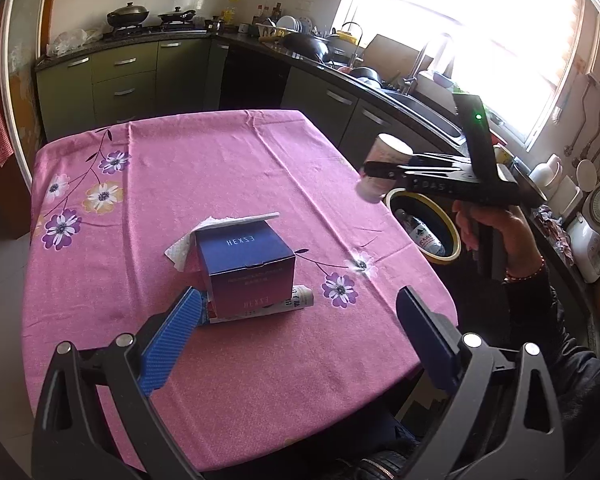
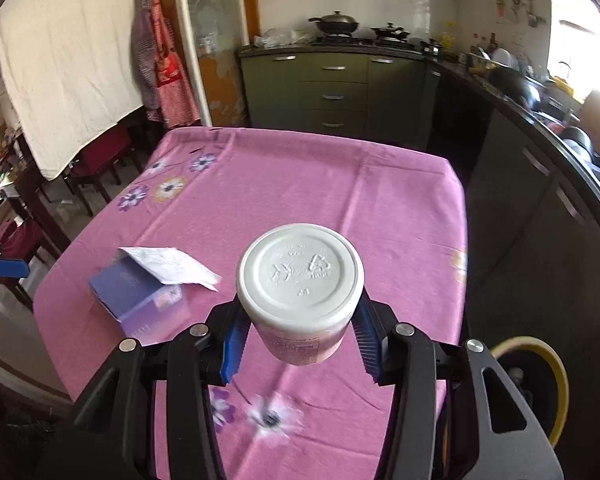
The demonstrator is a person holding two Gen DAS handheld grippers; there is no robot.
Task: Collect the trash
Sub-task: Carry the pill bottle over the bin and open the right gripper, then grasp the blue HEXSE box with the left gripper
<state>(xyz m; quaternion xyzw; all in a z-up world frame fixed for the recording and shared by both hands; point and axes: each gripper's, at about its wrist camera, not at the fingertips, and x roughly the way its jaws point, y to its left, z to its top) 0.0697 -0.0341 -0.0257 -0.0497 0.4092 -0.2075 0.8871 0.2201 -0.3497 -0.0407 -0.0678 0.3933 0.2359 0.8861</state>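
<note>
From my left wrist view, a printed tube (image 1: 300,298) near the table's (image 1: 220,168) front edge lies mostly hidden beneath the purple box (image 1: 246,270); I cannot read its label. A tissue (image 1: 216,232) is partly covered by the same box. In the yellow-rimmed bin (image 1: 456,232) off the table's right edge, a bottle (image 1: 422,234) shows only in part. From my right wrist view, the white cup (image 2: 300,276) blocks my right gripper's (image 2: 300,344) fingertips, the flower print (image 2: 274,418) below is motion-blurred, and the bin (image 2: 556,380) is largely hidden behind the gripper's frame.
</note>
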